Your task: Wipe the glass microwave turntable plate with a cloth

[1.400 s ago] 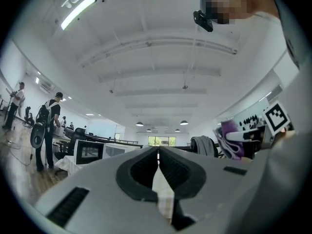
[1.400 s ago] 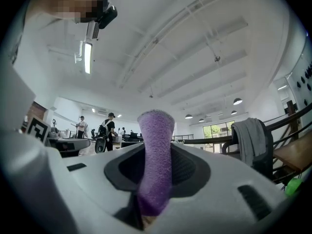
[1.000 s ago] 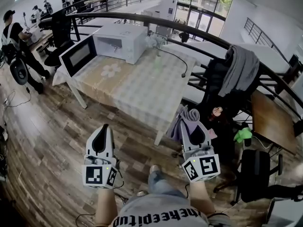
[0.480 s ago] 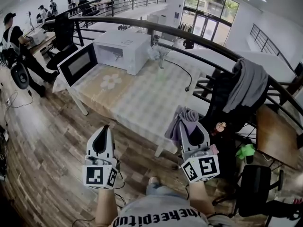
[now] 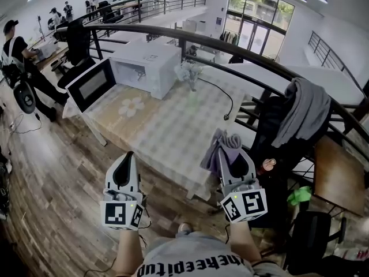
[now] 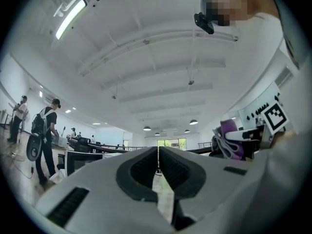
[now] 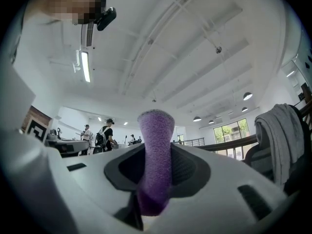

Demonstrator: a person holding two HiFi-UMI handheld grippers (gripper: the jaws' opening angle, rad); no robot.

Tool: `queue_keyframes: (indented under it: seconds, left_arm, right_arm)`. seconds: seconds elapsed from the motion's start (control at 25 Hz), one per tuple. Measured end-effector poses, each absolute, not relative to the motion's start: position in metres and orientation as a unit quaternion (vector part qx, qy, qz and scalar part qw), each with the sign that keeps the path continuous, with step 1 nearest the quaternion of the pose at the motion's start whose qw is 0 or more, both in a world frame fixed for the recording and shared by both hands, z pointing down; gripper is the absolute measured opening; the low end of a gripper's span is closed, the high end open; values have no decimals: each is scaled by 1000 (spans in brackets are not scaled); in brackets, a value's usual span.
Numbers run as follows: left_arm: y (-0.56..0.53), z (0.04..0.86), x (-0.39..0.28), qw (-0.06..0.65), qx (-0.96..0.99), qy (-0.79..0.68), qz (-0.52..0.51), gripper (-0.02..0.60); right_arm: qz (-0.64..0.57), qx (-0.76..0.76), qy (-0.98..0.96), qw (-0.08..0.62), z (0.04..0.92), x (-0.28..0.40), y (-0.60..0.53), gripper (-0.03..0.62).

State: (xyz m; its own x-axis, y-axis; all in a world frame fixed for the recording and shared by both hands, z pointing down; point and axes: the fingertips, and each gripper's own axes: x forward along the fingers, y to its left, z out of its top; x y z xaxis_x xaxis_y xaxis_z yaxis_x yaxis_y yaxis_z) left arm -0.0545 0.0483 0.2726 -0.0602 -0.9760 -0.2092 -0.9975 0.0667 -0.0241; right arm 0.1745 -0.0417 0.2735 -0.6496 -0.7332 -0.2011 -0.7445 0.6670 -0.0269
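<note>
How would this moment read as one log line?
left tool: shut, empty | right tool: shut on purple cloth | microwave: door open, on table

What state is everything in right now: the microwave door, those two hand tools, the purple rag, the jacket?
Microwave door: swung wide open.
Left gripper: fingers together, holding nothing.
Right gripper: fingers shut on the cloth.
Purple cloth: pinched, sticking up past the fingers.
Grey jacket: hanging draped near the railing.

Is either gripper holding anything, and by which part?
The right gripper is shut on the purple cloth, pinching a bunched fold of it. The left gripper holds nothing; its jaws are together.
</note>
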Motion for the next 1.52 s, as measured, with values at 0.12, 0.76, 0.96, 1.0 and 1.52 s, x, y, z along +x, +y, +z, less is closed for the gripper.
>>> queue_keyframes:
  seconds: [0.12, 0.76, 0.96, 1.0, 1.52]
  left_arm:
    - [41, 278, -46, 82, -680, 726, 58, 11]
    - [-21, 294, -73, 68, -676, 732, 43, 11]
    - [-55, 287, -95, 73, -681, 727, 48, 11]
    - [-62, 285, -100, 75, -683, 725, 49, 11]
    - [-149, 284, -157, 81, -713, 695, 48, 11]
  right_arm:
    - [19, -405, 909, 102, 279, 181, -51, 112]
    - [-12, -394, 914, 93, 299, 149, -118, 112]
    - [-6, -400, 912, 94, 292, 126, -149, 112]
    - [-5, -401, 911, 95, 290, 121, -155, 112]
    - [-4, -424, 901, 87, 296, 60, -226, 112]
